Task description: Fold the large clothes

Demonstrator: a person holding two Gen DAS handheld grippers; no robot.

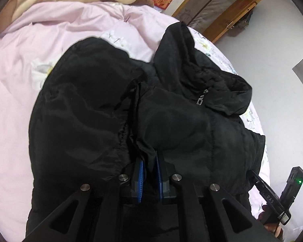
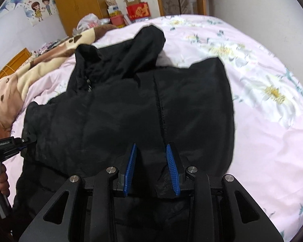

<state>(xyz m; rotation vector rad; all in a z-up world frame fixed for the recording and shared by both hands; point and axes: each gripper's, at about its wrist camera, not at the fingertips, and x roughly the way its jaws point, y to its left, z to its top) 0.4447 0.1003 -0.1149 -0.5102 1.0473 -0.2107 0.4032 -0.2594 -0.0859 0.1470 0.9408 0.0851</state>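
The black padded jacket (image 1: 115, 109) lay spread on the bed's pink floral quilt (image 1: 16, 64), its zipper pull (image 1: 200, 100) showing near the collar. The left gripper (image 1: 149, 167) had its jaws clamped together on a fold of the jacket's hem. The right gripper (image 2: 151, 161) hovered over the hem with jaws apart, fabric lying between them.
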